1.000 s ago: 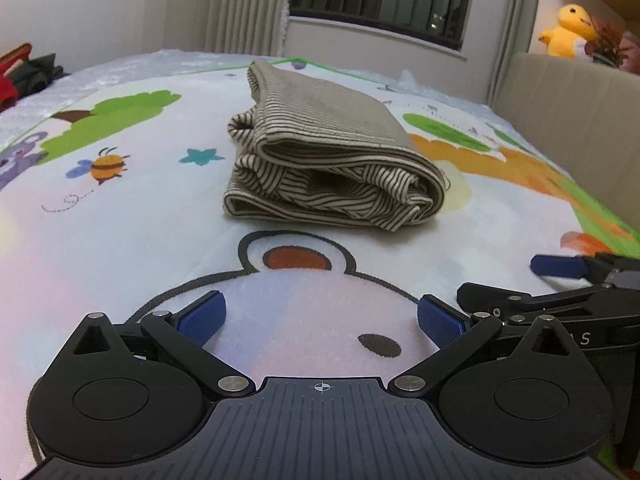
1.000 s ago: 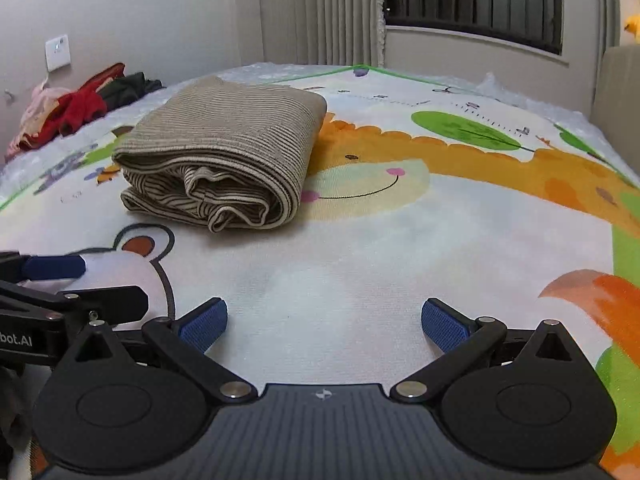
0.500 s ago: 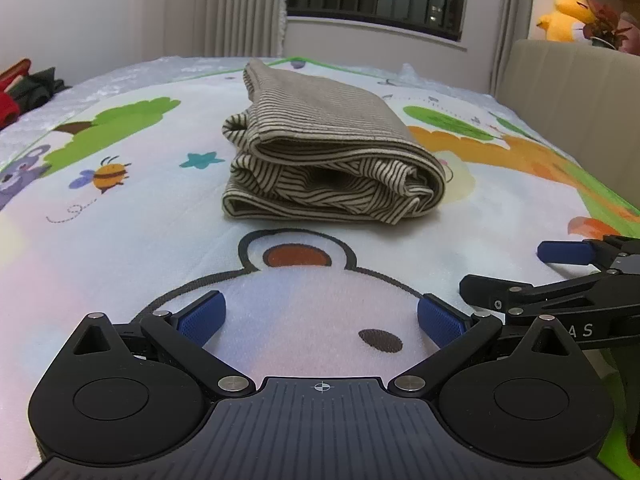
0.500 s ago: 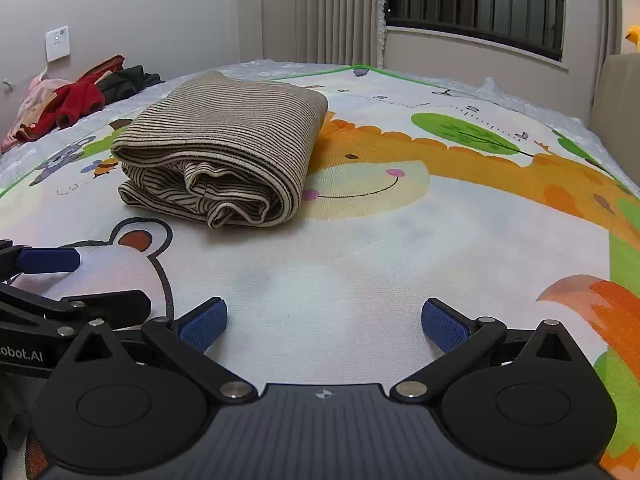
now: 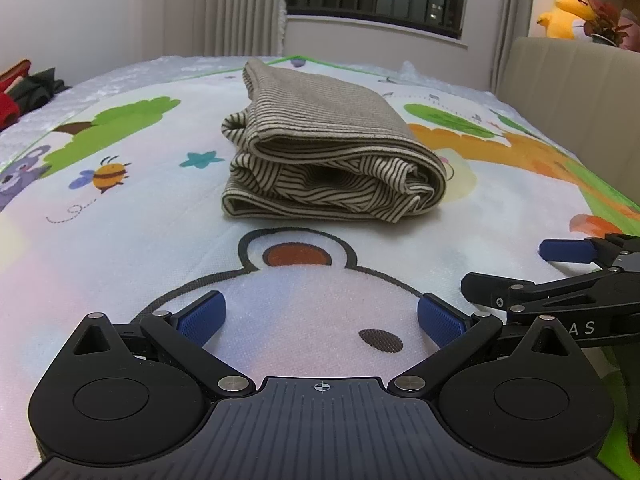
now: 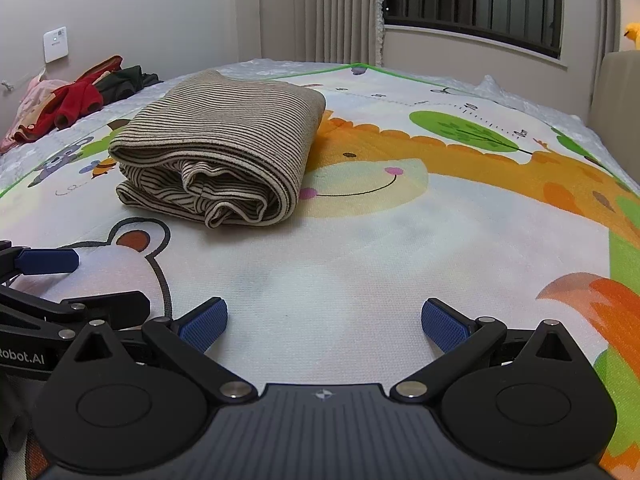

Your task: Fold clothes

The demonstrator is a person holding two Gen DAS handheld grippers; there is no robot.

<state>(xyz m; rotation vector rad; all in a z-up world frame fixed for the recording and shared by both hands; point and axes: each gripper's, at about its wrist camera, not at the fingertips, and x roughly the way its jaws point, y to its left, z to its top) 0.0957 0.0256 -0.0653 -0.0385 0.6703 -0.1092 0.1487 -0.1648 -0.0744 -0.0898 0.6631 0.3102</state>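
Both my left gripper (image 5: pixel 318 316) and right gripper (image 6: pixel 324 318) have backed off the striped garment (image 5: pixel 328 152), jaws wide and empty, so this fold looks done.

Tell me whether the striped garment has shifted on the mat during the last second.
No. The folded striped garment lies in the same place between the bee print and the bear's ear.
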